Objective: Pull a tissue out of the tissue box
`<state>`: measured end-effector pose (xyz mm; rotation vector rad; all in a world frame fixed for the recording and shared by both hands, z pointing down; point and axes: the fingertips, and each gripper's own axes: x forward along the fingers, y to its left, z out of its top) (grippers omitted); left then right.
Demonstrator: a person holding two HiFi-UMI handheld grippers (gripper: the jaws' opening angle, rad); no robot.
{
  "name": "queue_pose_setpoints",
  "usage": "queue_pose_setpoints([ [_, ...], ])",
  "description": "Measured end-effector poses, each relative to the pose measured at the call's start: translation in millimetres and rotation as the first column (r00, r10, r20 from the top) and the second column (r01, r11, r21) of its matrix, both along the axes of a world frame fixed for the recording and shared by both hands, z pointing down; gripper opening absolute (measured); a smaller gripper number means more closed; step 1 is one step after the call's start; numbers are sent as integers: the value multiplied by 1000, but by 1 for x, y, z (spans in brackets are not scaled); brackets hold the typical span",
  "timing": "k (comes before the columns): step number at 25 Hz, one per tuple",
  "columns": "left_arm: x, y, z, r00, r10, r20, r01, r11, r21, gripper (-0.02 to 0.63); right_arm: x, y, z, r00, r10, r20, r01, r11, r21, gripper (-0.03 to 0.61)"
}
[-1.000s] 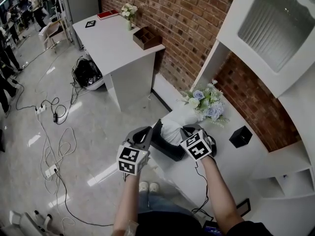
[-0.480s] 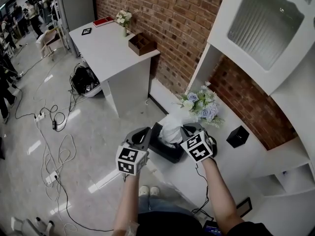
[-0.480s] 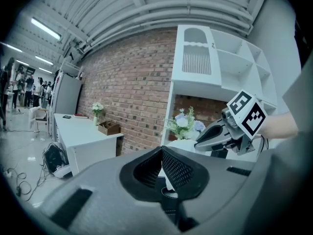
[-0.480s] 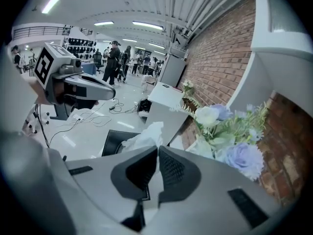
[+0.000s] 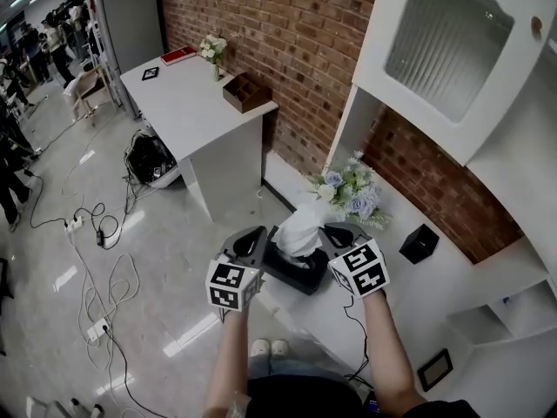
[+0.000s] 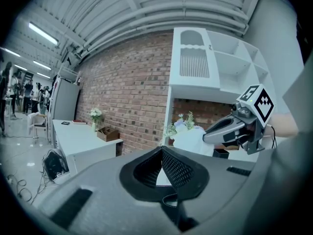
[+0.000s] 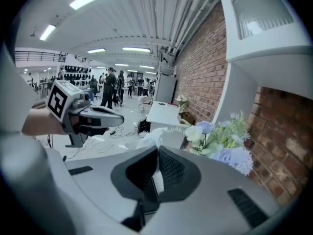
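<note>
Head view shows the pull under way: right gripper [image 5: 325, 232] clamps the tissue [image 5: 300, 225] standing above the box [image 5: 294, 273], left gripper [image 5: 258, 235] closed empty beside it; next, lift until it clears.

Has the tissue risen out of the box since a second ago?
Yes. The tissue has gone upward: it stands taller above the tissue box, with the right gripper shut on it.

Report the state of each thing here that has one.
tissue box: upright on the counter
tissue: drawn up from the box, lower end at its opening
right gripper: shut on the tissue
left gripper: shut, holding nothing visible
cabinet door: closed
</note>
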<state>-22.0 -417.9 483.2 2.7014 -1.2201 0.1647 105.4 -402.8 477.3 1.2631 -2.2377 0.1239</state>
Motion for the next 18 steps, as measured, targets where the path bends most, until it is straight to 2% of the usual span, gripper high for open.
queue_pose_setpoints([
  [4,-2,-5,-14,1000,-10,-10,10,1000,27,9,2,6,-34,990,17,140,-31,995,96,3],
  [9,6,-4,-40,1000,-5,-19,6,997,79,9,18,20,-68,942,60,329,-134,969,207,3],
  [13,14,-1,-56,1000,7,-19,-5,993,118,9,39,32,-91,890,90,447,-242,924,297,3],
  [18,21,3,-71,1000,9,3,-9,988,154,9,63,51,-106,833,126,539,-373,847,379,3],
])
